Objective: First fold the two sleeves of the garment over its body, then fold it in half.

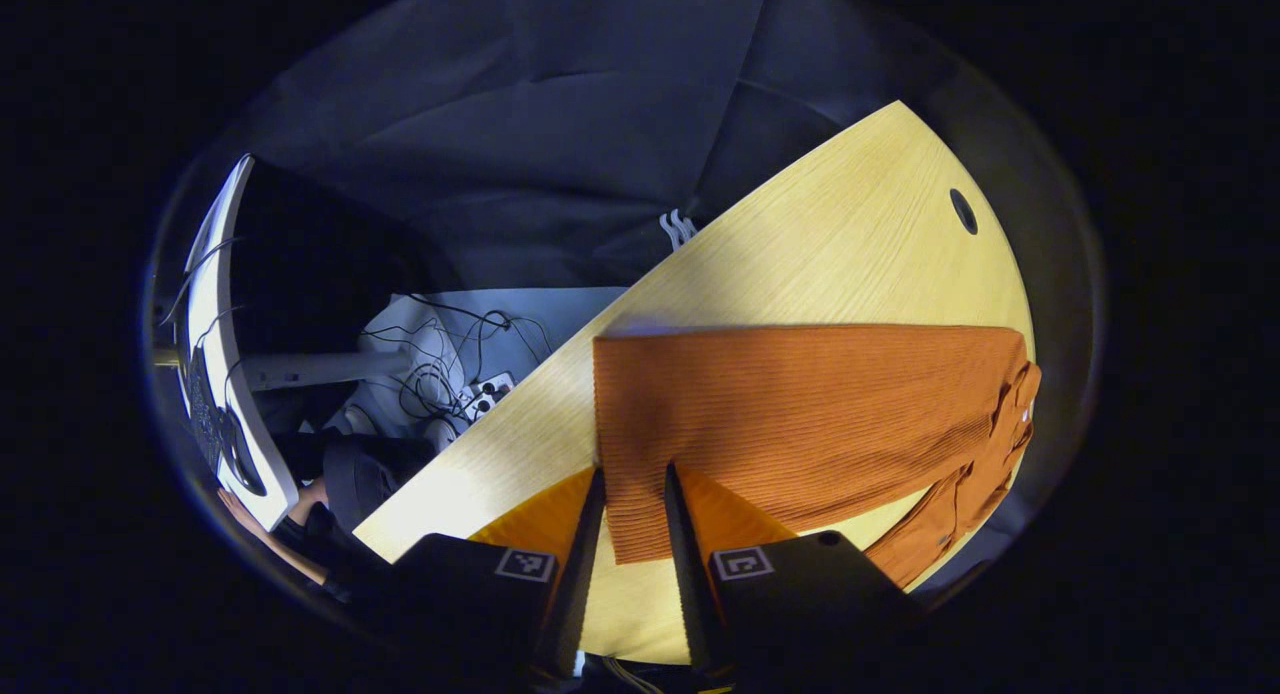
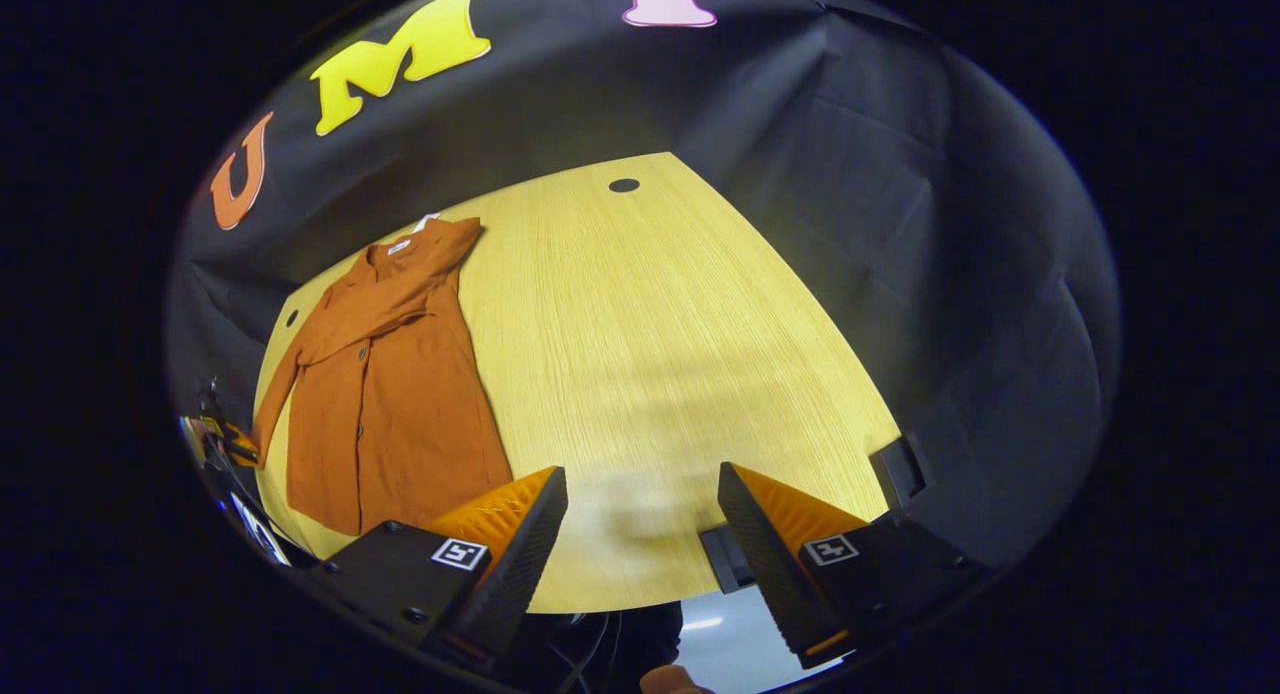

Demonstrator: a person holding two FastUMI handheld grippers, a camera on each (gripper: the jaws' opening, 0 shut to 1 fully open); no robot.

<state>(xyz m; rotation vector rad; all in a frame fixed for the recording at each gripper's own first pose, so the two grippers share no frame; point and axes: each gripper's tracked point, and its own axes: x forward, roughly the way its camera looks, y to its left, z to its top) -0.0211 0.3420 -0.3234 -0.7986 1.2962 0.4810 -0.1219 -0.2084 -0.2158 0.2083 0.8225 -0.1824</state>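
An orange ribbed button-front garment (image 2: 385,404) lies flat on the yellow wooden table (image 2: 650,354), collar toward the booth wall. One sleeve (image 2: 275,399) runs down along its left side. In the left gripper view the garment (image 1: 800,414) has its hem on the left and its collar on the right. My left gripper (image 1: 634,469) hovers over the near hem corner. Its fingers are a narrow gap apart, and flat cloth and bare table show between them. My right gripper (image 2: 640,474) is wide open over bare table, to the right of the hem.
The tabletop has round cable holes (image 2: 623,185) (image 2: 291,317). Past the table's edge in the left gripper view are tangled cables and a power strip (image 1: 485,394) on the floor, a white desk edge (image 1: 215,354) and a person's arm (image 1: 260,534). A black bracket (image 2: 900,469) sits at the table's right edge.
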